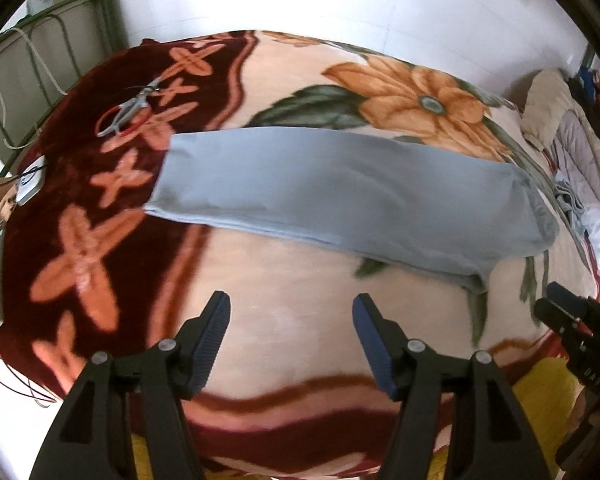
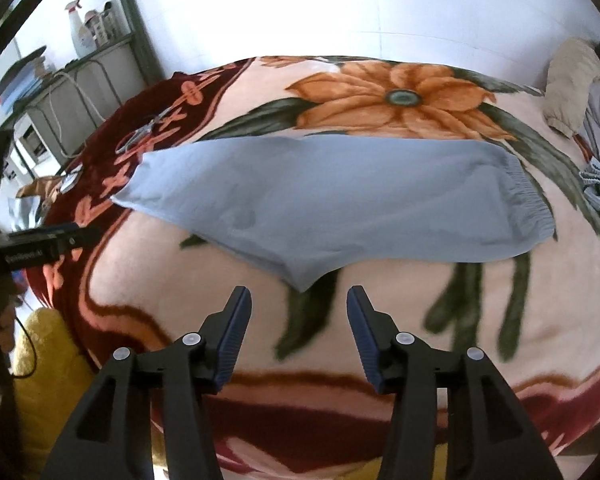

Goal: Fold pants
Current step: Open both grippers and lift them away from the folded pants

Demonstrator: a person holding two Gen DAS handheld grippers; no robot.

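**Pants folded once, both claws clear and empty**

The pants (image 1: pixel 340 200) lie across the middle of the blanket (image 1: pixel 292 328), one long pale-blue band running left to right, apparently leg laid on leg. The hems sit at the left over the dark red border, the gathered waistband (image 2: pixel 524 200) at the right. The crotch corner (image 2: pixel 300 276) pokes out toward the near side, the only untidy point on the strip.

The left gripper (image 1: pixel 291 304) hangs over bare blanket on the near side, jaws wide, nothing between them. The right gripper (image 2: pixel 299 296) sits just short of that crotch corner, jaws moderately apart, also empty and not touching cloth. Both point down at the bed, so the whole garment is in view, a sensible spot from which to pick the next grab.

By the look of it the lengthwise fold is done and the crosswise fold remains: hems over to the waistband, or the reverse.

Further out: scissors (image 1: pixel 128 110) rest on the red border just beyond the hems, close enough to snag a lifted leg. More laundry (image 1: pixel 572 148) is heaped at the far right.
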